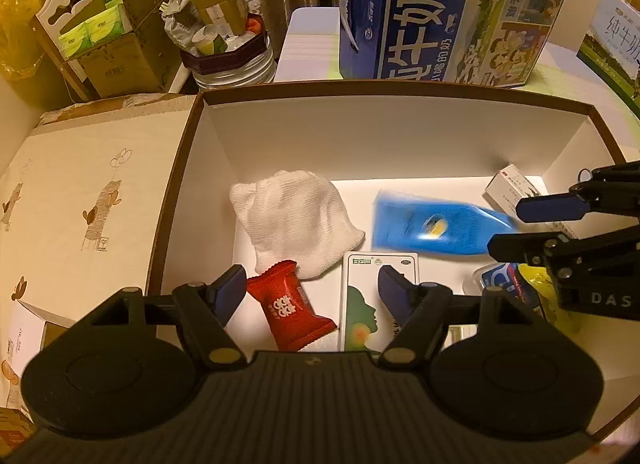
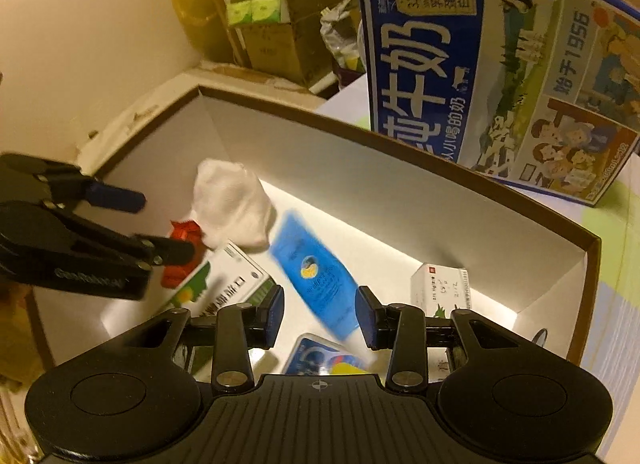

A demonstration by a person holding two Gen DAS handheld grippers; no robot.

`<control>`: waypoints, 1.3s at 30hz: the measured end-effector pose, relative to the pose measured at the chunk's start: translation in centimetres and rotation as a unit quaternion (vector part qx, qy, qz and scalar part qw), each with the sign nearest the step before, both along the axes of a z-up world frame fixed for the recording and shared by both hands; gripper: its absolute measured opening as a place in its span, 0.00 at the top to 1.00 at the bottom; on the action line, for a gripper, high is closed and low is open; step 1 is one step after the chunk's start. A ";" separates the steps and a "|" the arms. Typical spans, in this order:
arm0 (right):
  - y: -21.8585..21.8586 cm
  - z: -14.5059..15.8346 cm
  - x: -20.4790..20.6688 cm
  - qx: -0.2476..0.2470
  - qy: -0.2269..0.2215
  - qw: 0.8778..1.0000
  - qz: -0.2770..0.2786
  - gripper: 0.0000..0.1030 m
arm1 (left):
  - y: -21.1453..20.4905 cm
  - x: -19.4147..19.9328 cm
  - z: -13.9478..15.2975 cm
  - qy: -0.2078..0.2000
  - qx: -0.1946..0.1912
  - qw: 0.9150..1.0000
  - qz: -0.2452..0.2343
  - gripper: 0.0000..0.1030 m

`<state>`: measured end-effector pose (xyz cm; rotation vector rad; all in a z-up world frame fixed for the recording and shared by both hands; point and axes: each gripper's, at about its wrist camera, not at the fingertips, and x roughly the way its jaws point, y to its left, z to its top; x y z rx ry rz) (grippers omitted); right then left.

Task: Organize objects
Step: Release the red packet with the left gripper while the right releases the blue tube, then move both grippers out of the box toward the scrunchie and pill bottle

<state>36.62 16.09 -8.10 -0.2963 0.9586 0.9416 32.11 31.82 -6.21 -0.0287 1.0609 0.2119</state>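
White knitted cloth (image 1: 298, 220): rough, matt. Red crinkled foil sachet (image 1: 290, 308): glossy. Brown-rimmed white cardboard box (image 1: 360, 132): smooth, matt inside.

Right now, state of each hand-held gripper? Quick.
Left hand-held gripper: open, holding nothing, above the red packet.
Right hand-held gripper: open, holding nothing; the blurred blue tube lies between its fingers.

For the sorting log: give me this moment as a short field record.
container: brown-rimmed box, white inside
in box: white cloth; blue tube, blurred; red packet; green-and-white carton; small white carton
left tool: open, holds nothing, above red packet
right tool: open, holds nothing, above blue tube
behind box: blue milk carton
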 end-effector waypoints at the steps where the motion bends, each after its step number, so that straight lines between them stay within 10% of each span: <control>1: -0.1 0.2 -0.1 0.002 0.000 1.000 0.000 0.64 | -0.1 -0.1 0.1 -0.001 -0.001 1.000 0.000 0.33; 39: -9.4 7.0 -8.6 0.060 -0.007 0.994 -0.091 0.61 | -5.3 -9.2 6.1 -0.062 -0.054 0.997 0.009 0.16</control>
